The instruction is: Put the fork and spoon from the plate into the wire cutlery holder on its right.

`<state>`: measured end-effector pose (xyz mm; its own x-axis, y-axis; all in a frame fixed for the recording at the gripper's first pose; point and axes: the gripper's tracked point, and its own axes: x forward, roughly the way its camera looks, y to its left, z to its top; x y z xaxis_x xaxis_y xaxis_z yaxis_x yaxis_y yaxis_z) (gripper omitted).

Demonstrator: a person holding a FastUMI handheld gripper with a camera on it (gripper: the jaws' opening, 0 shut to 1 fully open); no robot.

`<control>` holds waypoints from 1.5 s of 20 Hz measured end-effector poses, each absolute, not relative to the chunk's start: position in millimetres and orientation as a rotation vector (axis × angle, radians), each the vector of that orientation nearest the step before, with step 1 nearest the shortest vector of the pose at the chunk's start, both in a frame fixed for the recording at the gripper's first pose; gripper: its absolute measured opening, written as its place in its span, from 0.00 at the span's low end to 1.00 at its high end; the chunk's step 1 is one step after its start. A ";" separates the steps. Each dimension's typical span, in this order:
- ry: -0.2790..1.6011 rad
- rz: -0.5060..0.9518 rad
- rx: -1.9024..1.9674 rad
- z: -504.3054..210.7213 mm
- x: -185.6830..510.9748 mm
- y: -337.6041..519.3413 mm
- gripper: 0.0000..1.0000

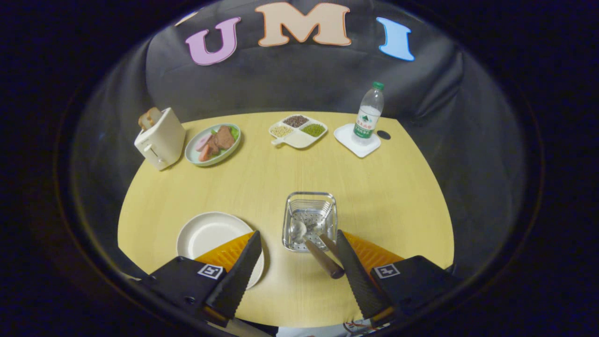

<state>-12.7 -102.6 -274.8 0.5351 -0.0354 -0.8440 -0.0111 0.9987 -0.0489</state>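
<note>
The table (262, 187) is pale yellow wood grain, and the gripper (299, 236) has black ridged fingers (236, 276) backed with orange, wide apart. Between the fingertips stand a shiny silver holder (310, 210) and brown-handled cutlery (323, 260); a cream plate (208, 234) lies beside the left finger. Far beyond sit a cream toaster (161, 138), a pale green plate (194, 157) and a green-capped bottle (369, 114).

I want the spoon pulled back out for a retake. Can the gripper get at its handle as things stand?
Probably yes. The gripper is open, and the spoon's brown handle leans out over the wire cutlery holder's near rim, between the fingers and close to the right one. A second handle lies beside it and could get caught too.
</note>
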 end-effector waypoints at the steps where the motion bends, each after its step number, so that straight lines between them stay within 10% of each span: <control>1: 0.960 -0.007 -0.048 -268.2 -10.1 -99.9 0.91; 16: 0.277 0.006 0.016 -112.1 -15.3 -81.6 0.99; 30: 0.132 0.002 -0.023 -56.3 -43.3 -77.6 0.99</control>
